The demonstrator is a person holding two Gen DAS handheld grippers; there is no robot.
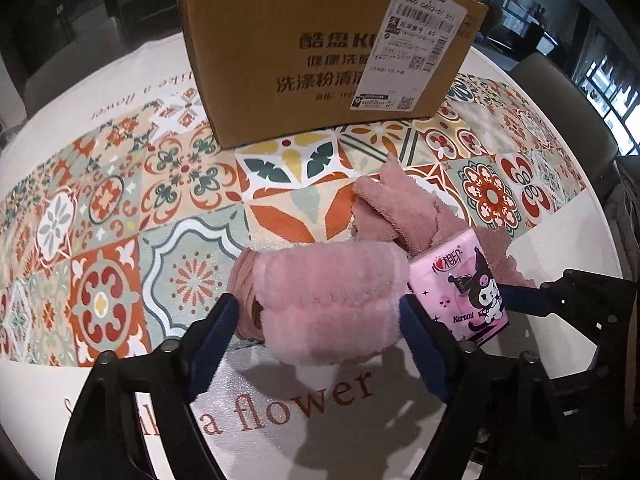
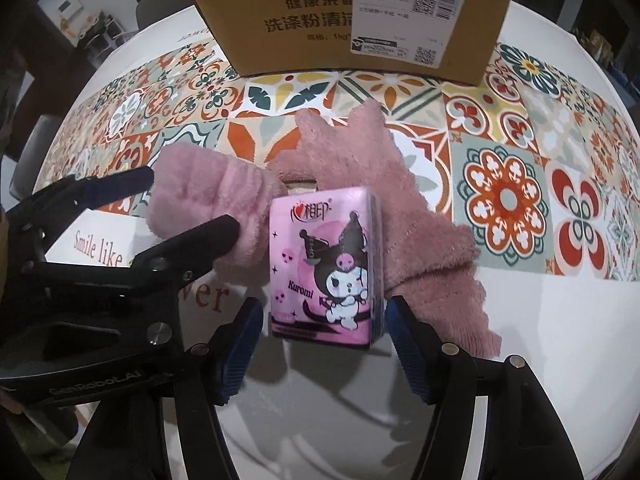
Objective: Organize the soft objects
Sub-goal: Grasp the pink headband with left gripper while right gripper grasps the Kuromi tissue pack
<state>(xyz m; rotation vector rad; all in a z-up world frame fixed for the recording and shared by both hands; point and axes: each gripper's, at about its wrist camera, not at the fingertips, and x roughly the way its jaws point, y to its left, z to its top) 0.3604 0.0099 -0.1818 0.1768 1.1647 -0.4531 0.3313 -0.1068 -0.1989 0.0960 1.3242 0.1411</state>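
Observation:
A pink fluffy roll (image 1: 328,296) lies on the tablecloth between the fingers of my left gripper (image 1: 320,316). Both pads touch its sides, so the gripper is shut on it. The right wrist view shows the same grip from the side, the left gripper (image 2: 192,200) astride the roll (image 2: 188,196). A pink Kuromi tissue pack (image 2: 324,264) stands upright between the fingers of my right gripper (image 2: 324,320), with a narrow gap on each side. That gripper is open. Behind the pack lies a darker pink fuzzy cloth (image 2: 380,184), partly hidden by it.
A brown cardboard box (image 1: 300,60) with a shipping label stands at the back of the round table. The patterned tablecloth (image 1: 120,220) covers the table. A chair back (image 1: 560,92) stands beyond the table's far right edge.

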